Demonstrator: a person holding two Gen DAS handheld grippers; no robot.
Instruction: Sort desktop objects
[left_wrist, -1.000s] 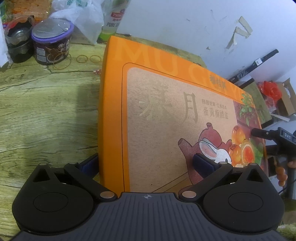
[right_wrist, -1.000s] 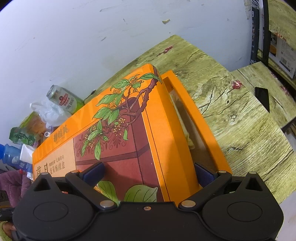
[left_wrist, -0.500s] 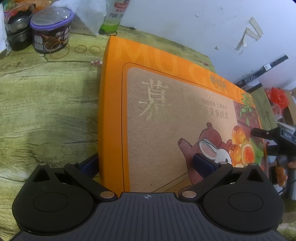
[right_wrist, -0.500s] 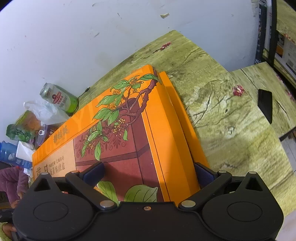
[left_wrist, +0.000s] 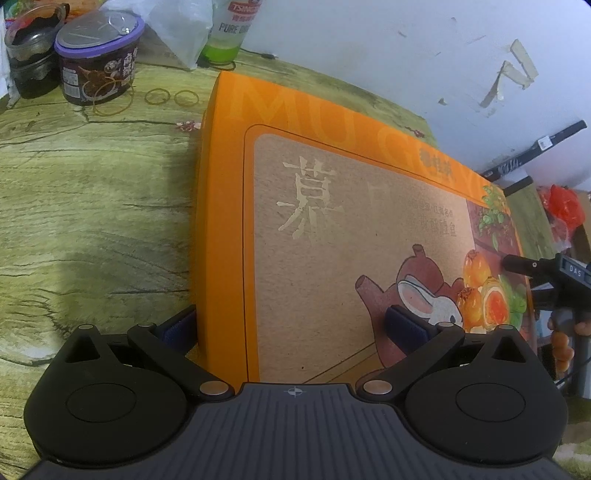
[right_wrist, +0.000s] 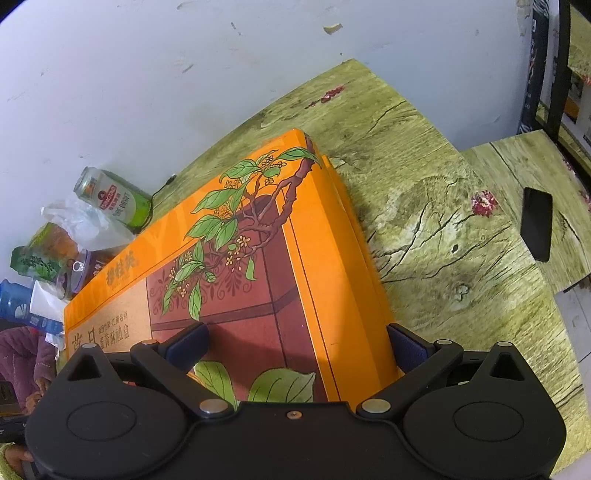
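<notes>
Orange gift box lid (left_wrist: 362, 229) is held at each short end by wide-spread left claw (left_wrist: 291, 328) and right claw (right_wrist: 297, 345), should be lowered level onto its base, long axis lying along the table (left_wrist: 92, 206) back edge near the wall.

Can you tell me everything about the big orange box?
The orange box is a flat cardboard gift box lying on the green wood-look table. Its lid has a tan panel with gold Chinese characters, a teapot, a rabbit, egg-yolk pastries and a leafy flowering branch. The lid sits over the orange base. The left hand-held gripper and right hand-held gripper each straddle an end edge.
</notes>
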